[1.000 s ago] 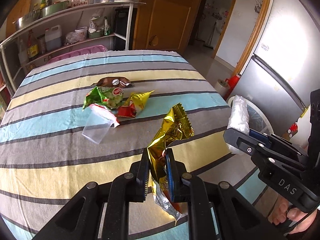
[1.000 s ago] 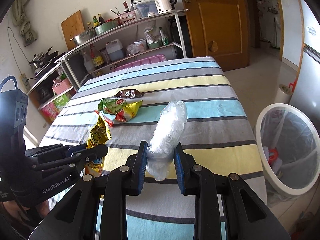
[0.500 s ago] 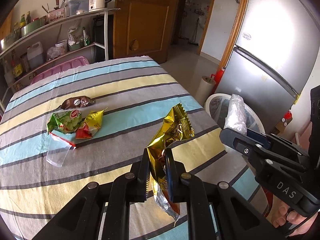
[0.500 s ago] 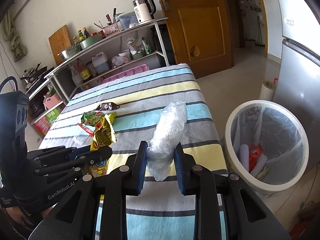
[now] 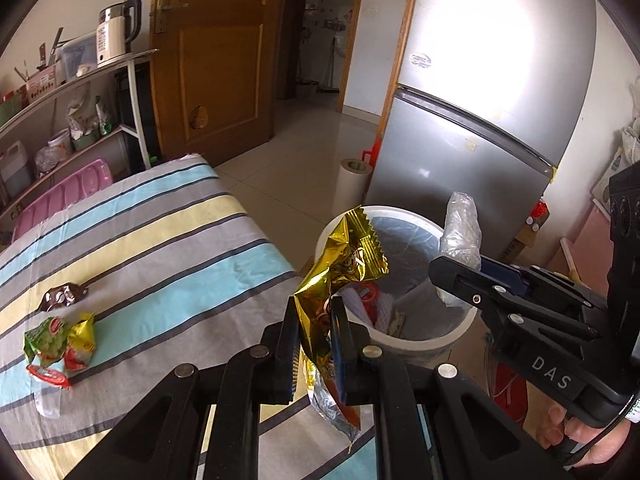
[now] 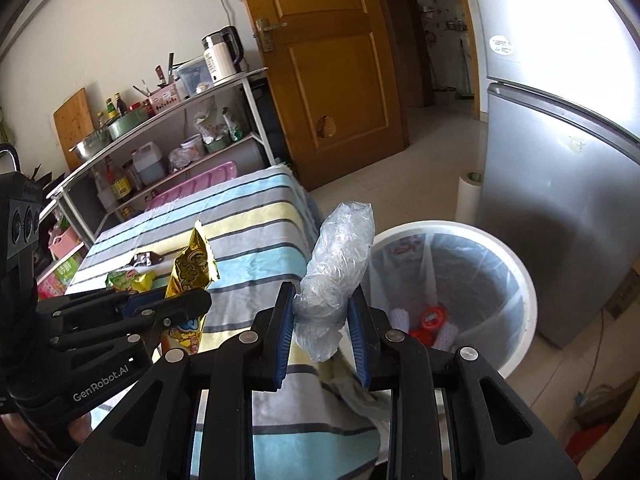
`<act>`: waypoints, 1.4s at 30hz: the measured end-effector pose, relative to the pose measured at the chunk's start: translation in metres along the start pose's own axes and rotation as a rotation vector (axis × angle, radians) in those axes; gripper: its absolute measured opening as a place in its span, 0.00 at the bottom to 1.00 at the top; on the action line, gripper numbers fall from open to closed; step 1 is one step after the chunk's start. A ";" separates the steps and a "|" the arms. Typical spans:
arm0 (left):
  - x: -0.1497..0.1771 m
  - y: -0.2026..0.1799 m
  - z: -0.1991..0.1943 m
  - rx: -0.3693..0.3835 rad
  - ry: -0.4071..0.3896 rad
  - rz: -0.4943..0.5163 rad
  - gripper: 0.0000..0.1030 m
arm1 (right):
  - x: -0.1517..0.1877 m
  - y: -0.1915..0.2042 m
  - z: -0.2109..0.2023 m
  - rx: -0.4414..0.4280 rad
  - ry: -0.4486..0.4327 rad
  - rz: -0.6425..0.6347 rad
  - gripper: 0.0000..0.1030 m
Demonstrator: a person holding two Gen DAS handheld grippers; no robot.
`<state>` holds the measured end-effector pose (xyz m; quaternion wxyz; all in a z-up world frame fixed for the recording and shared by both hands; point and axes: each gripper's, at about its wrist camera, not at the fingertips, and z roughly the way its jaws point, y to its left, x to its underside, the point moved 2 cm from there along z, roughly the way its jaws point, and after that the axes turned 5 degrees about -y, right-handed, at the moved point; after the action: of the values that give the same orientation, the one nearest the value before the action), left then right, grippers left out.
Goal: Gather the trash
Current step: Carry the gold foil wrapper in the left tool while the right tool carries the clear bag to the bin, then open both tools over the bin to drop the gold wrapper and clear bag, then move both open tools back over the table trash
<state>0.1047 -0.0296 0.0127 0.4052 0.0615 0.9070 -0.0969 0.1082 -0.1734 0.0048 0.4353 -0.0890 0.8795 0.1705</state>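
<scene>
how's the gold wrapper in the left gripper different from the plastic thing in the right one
The gold snack wrapper is shiny, opaque foil with print and a zigzag top edge; the crumpled clear plastic bag is see-through and plain. The wrapper is flat and pinched thin by the left gripper; the bag is a puffy wad that keeps the right gripper wider apart. Both are gripped low, stick up past the fingers, and are near the white trash bin.

Striped cloth-covered table (image 5: pixel 152 240) in blue, grey and yellow bands, edge falling off toward 3 o'clock. Directly on it, in the left wrist view: brown wrapper (image 5: pixel 62 297) at 9 o'clock, green snack bag (image 5: pixel 42 338) and yellow-red packet (image 5: pixel 82 342) touching just below it, clear plastic piece (image 5: pixel 48 398) at 8 o'clock. On the tiled floor (image 5: pixel 304 168) beside: white bin (image 5: pixel 416 340), paper roll (image 5: pixel 350 188).
</scene>
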 end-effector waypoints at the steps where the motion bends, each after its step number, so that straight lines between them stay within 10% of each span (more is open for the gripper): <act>1: -0.003 -0.006 0.005 0.008 0.003 0.008 0.13 | -0.002 -0.008 -0.001 0.012 -0.001 0.007 0.26; 26: -0.019 -0.064 0.119 0.079 0.144 0.017 0.16 | 0.015 -0.123 0.061 0.170 0.182 0.076 0.27; 34: -0.016 -0.057 0.126 0.066 0.156 0.000 0.41 | 0.020 -0.131 0.067 0.203 0.195 0.078 0.40; 42: -0.017 -0.053 0.111 0.063 0.126 -0.010 0.42 | 0.018 -0.124 0.058 0.202 0.171 0.093 0.40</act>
<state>0.1867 -0.1067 -0.0402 0.3448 0.0757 0.9275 -0.1234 0.1779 -0.2668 -0.0698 0.3573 -0.0180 0.9292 0.0930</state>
